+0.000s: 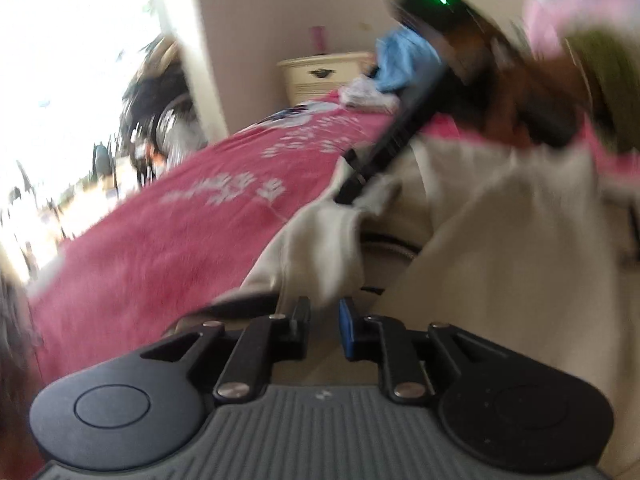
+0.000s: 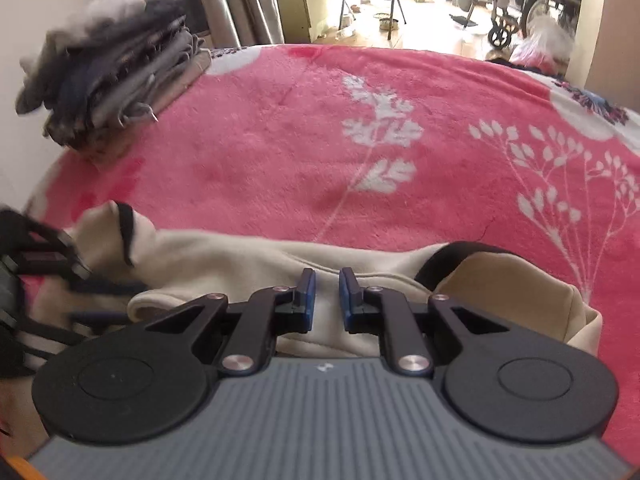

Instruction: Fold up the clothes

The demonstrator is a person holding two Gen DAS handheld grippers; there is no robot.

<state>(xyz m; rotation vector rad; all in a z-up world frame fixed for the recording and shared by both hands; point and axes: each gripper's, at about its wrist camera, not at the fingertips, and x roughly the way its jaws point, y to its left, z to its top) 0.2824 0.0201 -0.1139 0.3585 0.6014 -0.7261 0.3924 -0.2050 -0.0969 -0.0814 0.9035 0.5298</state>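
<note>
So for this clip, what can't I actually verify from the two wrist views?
- Left wrist view: motion blur, so whether the left hand-held gripper pinches the cream garment is unclear.
- Left wrist view: the right hand-held gripper is smeared; its jaws are unreadable there.
- Right wrist view: the garment's near part is hidden under the gripper body; its type is unclear.
- Right wrist view: the folded pile is blurred; items cannot be counted.
</note>
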